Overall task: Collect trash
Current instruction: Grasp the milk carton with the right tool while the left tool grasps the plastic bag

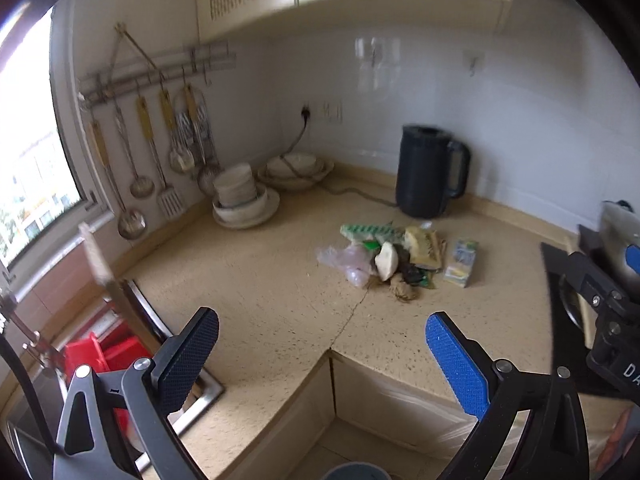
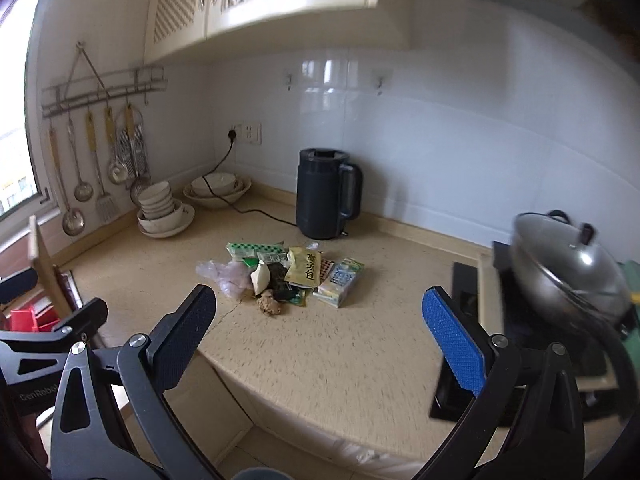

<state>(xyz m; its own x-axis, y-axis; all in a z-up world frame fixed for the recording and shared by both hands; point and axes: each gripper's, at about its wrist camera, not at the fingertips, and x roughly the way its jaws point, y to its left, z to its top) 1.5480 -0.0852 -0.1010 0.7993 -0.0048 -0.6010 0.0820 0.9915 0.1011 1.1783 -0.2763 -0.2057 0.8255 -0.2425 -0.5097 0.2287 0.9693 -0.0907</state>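
Beige counter (image 2: 340, 360) bare around trash pile (image 2: 280, 272); kettle (image 2: 324, 196) behind.

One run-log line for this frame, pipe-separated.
phase: approach | left claw: open, empty | right claw: open, empty | trash pile: untouched on counter, before kettle

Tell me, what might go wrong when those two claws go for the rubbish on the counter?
The trash pile is loose and mixed, so pinching one wrapper could scatter the rest. The thin clear plastic bag may slip from the fingers. The kettle and its cord sit just behind the pile and could be bumped or snagged.
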